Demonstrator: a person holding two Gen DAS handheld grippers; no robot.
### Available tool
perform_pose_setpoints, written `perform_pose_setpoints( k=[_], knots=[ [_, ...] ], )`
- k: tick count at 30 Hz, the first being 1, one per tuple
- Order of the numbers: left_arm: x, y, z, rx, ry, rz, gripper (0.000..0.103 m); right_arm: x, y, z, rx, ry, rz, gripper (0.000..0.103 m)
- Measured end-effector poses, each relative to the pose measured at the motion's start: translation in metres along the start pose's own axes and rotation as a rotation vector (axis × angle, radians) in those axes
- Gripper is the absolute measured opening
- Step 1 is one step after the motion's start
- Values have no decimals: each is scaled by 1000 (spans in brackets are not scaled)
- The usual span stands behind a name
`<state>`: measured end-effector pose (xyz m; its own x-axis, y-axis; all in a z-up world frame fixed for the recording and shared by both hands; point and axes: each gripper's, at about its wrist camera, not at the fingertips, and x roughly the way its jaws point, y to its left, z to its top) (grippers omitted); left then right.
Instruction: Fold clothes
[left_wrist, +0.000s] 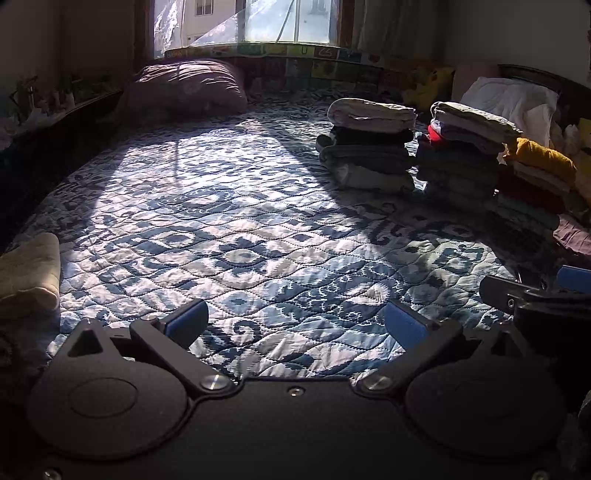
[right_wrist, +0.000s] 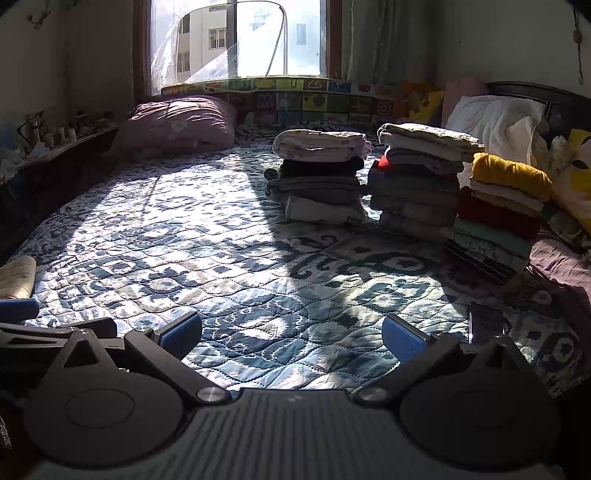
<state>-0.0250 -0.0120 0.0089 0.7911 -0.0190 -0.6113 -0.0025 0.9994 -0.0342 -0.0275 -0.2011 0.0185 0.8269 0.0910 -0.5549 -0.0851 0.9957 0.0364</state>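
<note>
Folded cream garment (left_wrist: 27, 275) at nine o'clock on the quilt, at the bed's left edge, long axis running away toward the window. Lies off to the left of both tongs, nearer the left gripper (left_wrist: 293, 323); farther from the right gripper (right_wrist: 291, 338), where it shows small (right_wrist: 16, 277) at nine o'clock. Likely the next piece to reach for, or one just set aside; cannot tell which.

Both tongs released, blue pads spread wide, nothing between them, hovering low over the blue-and-white quilt (left_wrist: 258, 229). No unfolded garment visible on the open quilt ahead.

Three stacks of folded clothes at one to two o'clock: a short stack with a pale top (right_wrist: 319, 173), a taller one (right_wrist: 419, 181) just beside it, and a third topped in mustard yellow (right_wrist: 506, 210) touching that. Much of the job apparently done.

Purple pillow (right_wrist: 181, 122) at eleven o'clock, window (right_wrist: 236, 40) at twelve, white bedding (right_wrist: 495, 118) heaped at two o'clock against the headboard. Sunlight across the quilt's left half, stacks in shade.
</note>
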Motion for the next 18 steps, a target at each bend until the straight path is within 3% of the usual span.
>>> perform_pose_setpoints(
  k=[18],
  knots=[
    [19, -13, 13, 33, 6, 71, 103, 30, -16, 10, 33, -5, 81, 103]
  ],
)
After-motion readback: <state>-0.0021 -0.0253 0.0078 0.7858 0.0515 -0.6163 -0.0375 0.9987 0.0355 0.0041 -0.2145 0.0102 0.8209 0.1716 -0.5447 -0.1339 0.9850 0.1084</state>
